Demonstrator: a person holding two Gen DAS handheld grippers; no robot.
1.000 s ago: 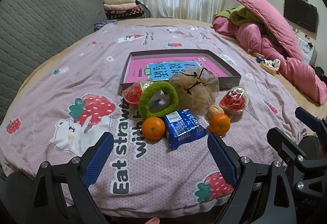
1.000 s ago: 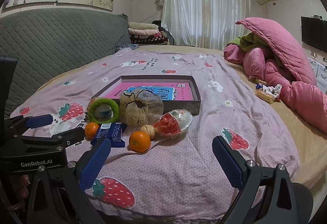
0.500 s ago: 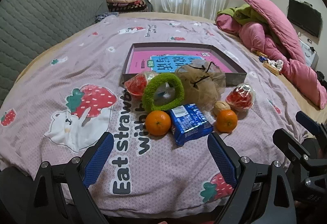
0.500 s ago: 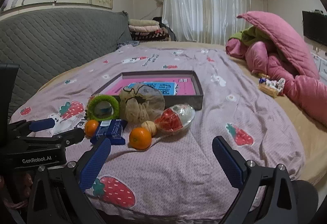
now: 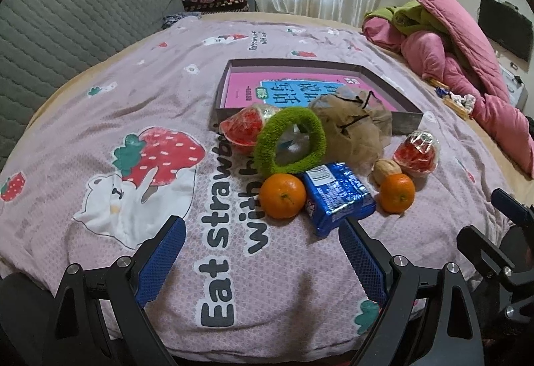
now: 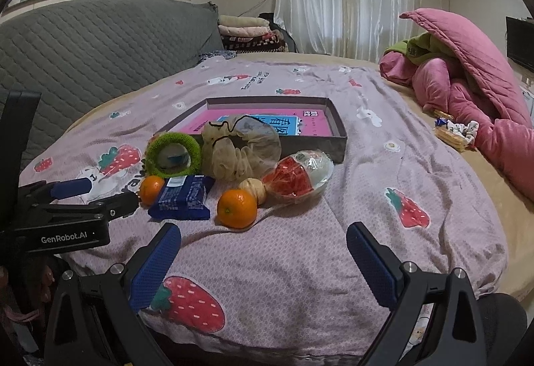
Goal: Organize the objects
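Getting ready to pick things up off the bed.
Left gripper (image 5: 263,252) and right gripper (image 6: 263,261) are both spread wide, holding nothing; next, probably reach an orange (image 5: 283,196).

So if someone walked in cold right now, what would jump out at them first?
Probably the cluster mid-bed on the strawberry-print bedspread: two oranges, the left orange and right orange, flanking a blue snack packet, with a fuzzy green ring behind. Beyond sits the shallow grey box holding a pink book.
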